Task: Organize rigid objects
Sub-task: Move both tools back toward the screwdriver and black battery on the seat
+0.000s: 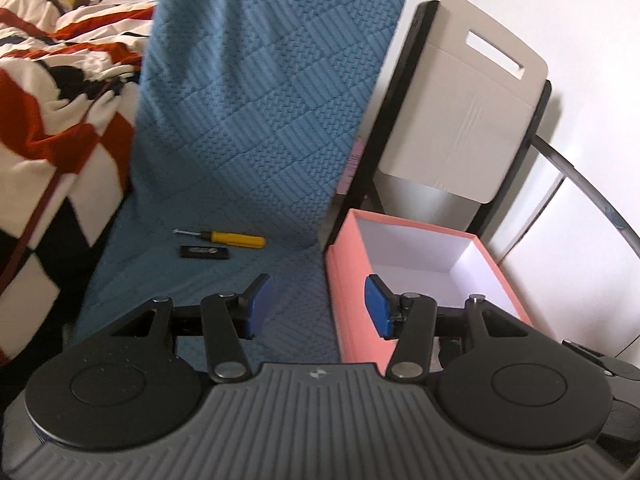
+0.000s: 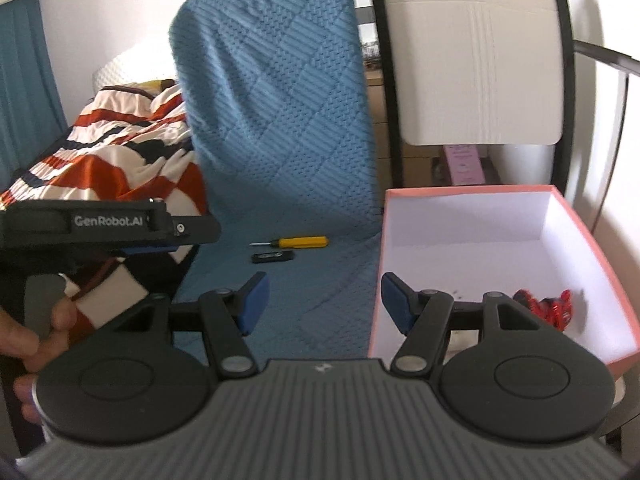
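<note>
Hovering both claws, left claw point(image 1: 316, 306) and right claw point(image 2: 324, 302), released, empty; we leave yellow screwdriver point(image 1: 226, 237), black stick point(image 1: 206, 251) on blue seat, pink box point(image 2: 592, 236) beside to receive them.

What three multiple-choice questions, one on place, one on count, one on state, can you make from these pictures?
1. Where does the screwdriver lie?
A. In the box
B. On the blue seat
C. On the striped blanket

2. How many loose items lie on the blue seat?
A. Two
B. Four
C. None

3. What is between the right gripper's fingers?
A. The screwdriver
B. A red item
C. Nothing

Answers:
1 B: it rests on the seat, left of the box.
2 A: only the screwdriver and a black item beside it.
3 C: the gripper is open and empty; the red item lies in the box.
</note>
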`<state>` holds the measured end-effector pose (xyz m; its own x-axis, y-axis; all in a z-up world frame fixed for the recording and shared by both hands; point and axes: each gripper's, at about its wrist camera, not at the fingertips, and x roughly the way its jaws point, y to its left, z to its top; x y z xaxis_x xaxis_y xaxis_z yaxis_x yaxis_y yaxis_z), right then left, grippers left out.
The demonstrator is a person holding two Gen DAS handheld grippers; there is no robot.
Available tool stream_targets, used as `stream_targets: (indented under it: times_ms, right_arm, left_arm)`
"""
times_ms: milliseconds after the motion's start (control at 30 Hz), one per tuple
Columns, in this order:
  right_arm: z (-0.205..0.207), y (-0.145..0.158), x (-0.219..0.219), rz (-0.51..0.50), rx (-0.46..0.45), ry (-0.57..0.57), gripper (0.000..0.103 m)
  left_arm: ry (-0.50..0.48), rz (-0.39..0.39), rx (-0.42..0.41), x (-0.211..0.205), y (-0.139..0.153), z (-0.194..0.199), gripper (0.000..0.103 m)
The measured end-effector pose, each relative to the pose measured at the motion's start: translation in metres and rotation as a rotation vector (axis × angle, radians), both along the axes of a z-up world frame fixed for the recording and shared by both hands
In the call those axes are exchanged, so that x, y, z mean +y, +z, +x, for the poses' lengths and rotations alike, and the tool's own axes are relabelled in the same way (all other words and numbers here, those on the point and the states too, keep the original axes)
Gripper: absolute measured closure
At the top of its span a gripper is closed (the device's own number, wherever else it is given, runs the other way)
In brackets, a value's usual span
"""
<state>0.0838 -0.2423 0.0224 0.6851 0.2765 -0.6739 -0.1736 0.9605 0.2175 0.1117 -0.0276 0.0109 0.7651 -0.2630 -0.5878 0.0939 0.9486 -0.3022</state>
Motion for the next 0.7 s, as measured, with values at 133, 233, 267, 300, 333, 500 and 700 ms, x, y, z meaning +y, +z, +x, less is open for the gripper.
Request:
stream_targets:
  times_ms: [133, 233, 267, 300, 333, 500, 700]
  right_arm:
    - [-0.006, -0.002, 0.014, 0.003, 0.013, 0.022, 0.039]
    - [-0.008, -0.006, 0.021, -0.009, 0.029, 0.043, 0.039]
    - [-0.009, -0.007, 0.024, -0.015, 0.031, 0.052, 0.039]
    - [-0.010, -0.007, 0.027, -0.018, 0.033, 0.060, 0.039]
    - [-0.010, -0.008, 0.029, -0.020, 0.035, 0.065, 0.039]
    - [-0.011, -0.011, 0.038, -0.022, 0.045, 0.073, 0.039]
    - [-0.007, -0.023, 0.044, -0.032, 0.024, 0.081, 0.039]
  left_arm:
    - [0.021, -0.011, 0.006, 0.018, -0.007, -0.011, 0.046]
    - [0.032, -0.015, 0.011, 0.030, -0.012, -0.017, 0.046]
    - [0.040, -0.009, 0.012, 0.034, -0.014, -0.019, 0.046]
    - [0.045, -0.009, 0.015, 0.036, -0.016, -0.021, 0.046]
    - [0.048, -0.012, 0.019, 0.039, -0.017, -0.021, 0.046]
    - [0.068, -0.018, 0.031, 0.055, -0.024, -0.024, 0.046]
    - [0.050, -0.003, 0.043, 0.066, -0.034, -0.015, 0.046]
